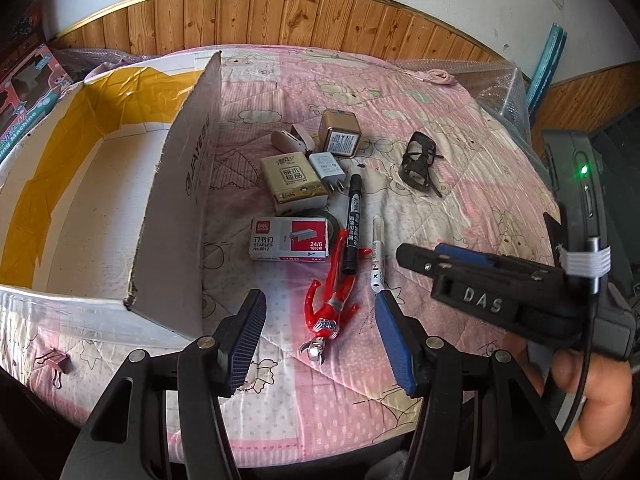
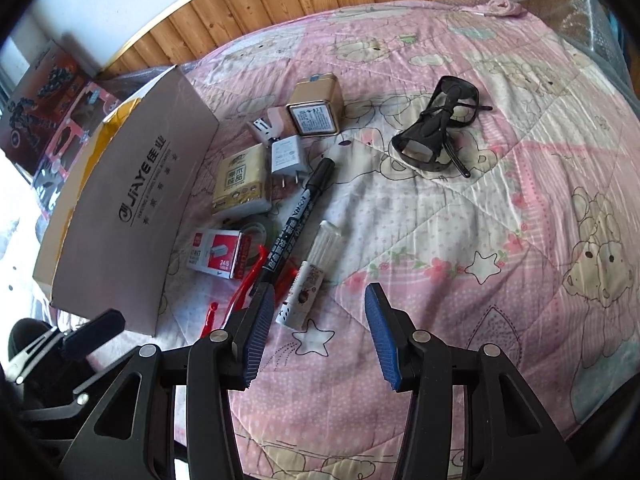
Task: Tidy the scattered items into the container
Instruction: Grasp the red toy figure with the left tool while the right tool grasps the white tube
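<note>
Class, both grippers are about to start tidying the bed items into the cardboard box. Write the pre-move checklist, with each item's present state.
1. Left gripper open, holding nothing: ok.
2. Right gripper open, holding nothing: ok.
3. Cardboard box open on top: ok.
4. Red action figure lies between the left fingers' line: ok.
5. Black marker overlaps the figure's leg: not ok.
6. Box has room: ok.

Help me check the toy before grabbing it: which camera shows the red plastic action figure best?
The left wrist view: the red plastic action figure lies whole between the open left gripper fingers. In the right wrist view only red limbs show, behind the right gripper's finger and a black marker pen.
</note>
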Demonstrator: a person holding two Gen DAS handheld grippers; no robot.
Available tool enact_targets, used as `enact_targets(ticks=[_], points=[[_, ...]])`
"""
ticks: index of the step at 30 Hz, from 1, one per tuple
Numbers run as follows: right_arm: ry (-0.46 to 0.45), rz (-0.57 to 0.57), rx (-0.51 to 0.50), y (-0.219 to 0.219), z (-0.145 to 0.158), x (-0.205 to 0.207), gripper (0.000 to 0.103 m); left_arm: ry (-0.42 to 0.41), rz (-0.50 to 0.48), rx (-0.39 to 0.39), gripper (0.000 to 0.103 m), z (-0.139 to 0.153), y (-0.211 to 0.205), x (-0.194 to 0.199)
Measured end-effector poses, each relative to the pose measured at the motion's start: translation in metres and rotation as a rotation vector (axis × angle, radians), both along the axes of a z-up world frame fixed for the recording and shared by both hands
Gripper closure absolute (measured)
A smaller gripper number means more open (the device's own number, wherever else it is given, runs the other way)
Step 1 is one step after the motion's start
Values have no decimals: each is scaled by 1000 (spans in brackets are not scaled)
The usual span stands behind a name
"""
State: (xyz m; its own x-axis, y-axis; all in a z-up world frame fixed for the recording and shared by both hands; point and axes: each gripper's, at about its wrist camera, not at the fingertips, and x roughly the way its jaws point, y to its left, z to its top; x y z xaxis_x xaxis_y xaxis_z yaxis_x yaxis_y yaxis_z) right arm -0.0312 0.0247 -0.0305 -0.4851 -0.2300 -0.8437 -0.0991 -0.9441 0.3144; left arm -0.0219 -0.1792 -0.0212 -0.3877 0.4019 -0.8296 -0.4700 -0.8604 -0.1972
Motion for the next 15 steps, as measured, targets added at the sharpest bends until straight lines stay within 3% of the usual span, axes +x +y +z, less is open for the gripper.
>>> enact_targets(ticks=[5, 12, 15], points=[[-33, 27, -54, -8, -15, -13, 53, -46, -37, -22, 45, -24, 8, -10], [-70, 18, 0, -9, -38, -33, 55, -96, -82, -60, 45, -66, 18, -23], [-48, 63, 95, -23, -39, -35, 53, -68, -98, -62, 47, -73, 23, -23]])
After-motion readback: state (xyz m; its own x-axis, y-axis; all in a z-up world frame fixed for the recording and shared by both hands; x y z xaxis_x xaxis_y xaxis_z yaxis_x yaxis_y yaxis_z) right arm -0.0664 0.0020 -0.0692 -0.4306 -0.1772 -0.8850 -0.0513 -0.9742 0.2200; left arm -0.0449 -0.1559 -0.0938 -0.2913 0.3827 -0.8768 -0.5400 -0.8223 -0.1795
